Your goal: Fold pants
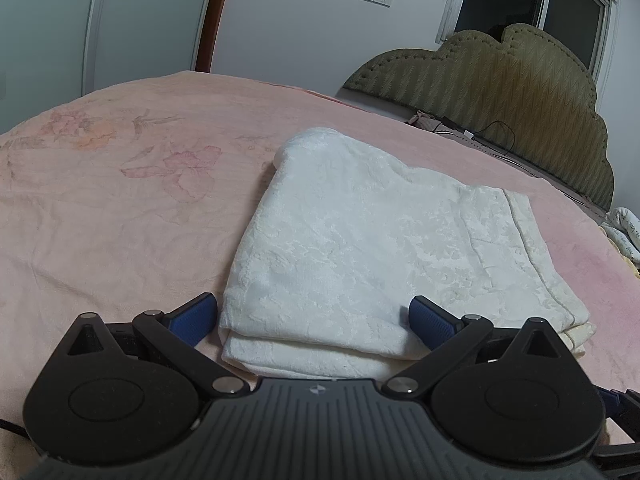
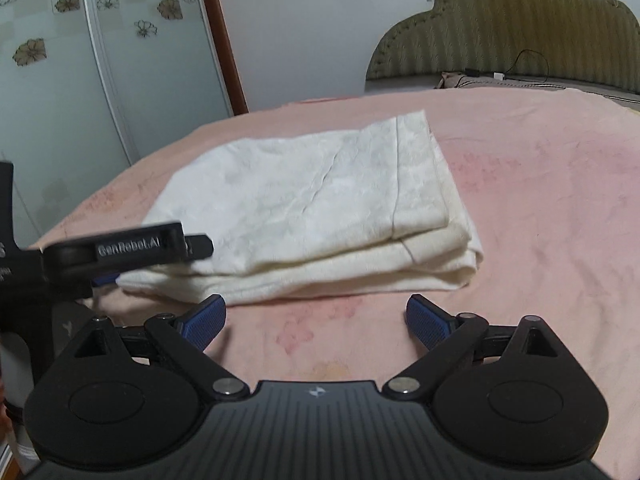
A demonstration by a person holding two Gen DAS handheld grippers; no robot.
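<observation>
The white textured pants (image 1: 360, 248) lie folded into a thick rectangle on the pink bed sheet (image 1: 100, 200). My left gripper (image 1: 314, 316) is open and wide at their near edge. Its left pad is beside the fold and its right pad is over the cloth, neither pressing. In the right wrist view the same pants (image 2: 312, 208) lie ahead, with one of the left gripper's fingers (image 2: 196, 247) at their near left corner. My right gripper (image 2: 316, 320) is open just short of the pants' near edge, with only sheet (image 2: 540, 220) between its fingers.
An olive padded headboard (image 1: 500, 92) stands at the far right, with a black cable (image 2: 528, 64) and charger at its foot. Wardrobe doors with flower prints (image 2: 52, 60) rise beyond the bed's left edge. A crumpled bundle (image 1: 628, 232) lies at the right rim.
</observation>
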